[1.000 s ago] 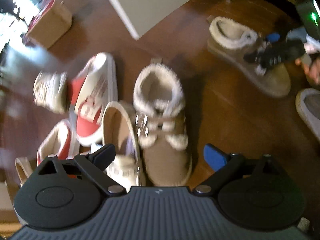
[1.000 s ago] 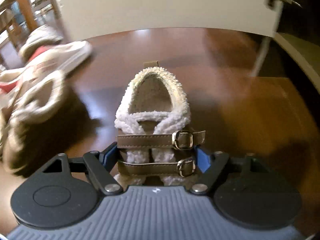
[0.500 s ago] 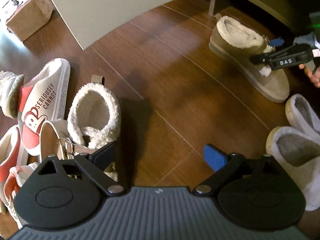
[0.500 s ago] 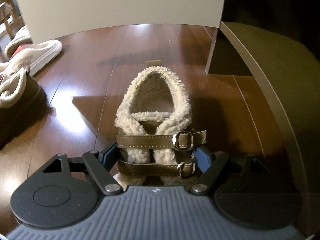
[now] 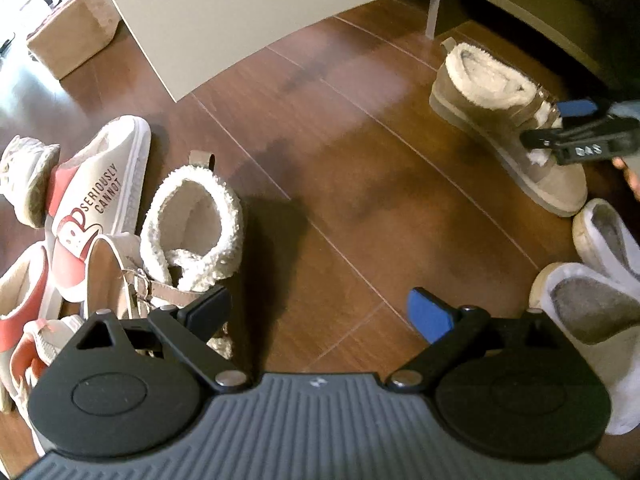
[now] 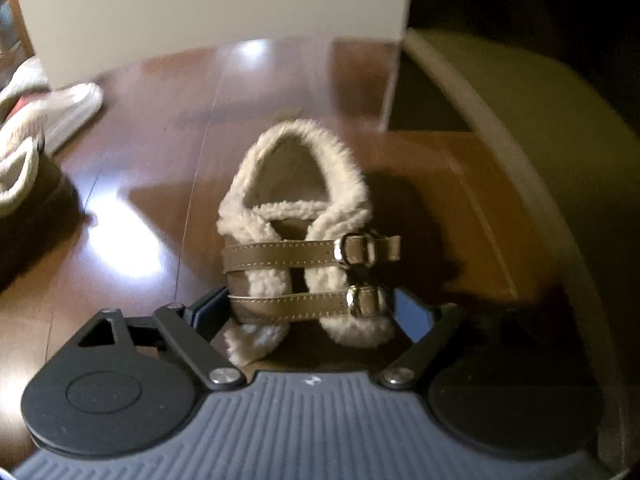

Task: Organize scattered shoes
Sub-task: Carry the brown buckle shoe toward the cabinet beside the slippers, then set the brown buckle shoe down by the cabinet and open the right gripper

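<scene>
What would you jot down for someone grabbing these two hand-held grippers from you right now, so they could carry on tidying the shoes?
Right gripper: jaws opening around the tan fleece boot, which stands on the wood floor near the cabinet's open side; it seems just set down.
Left gripper: open, nothing between its fingers, over bare floor.
The matching boot stands in the shoe pile to the left gripper's left, beside the red-and-white slipper.
Two grey-lined slippers lie close together on the right.
Done: one boot moved over.
Left: fetch its mate, then sort the pile.
</scene>
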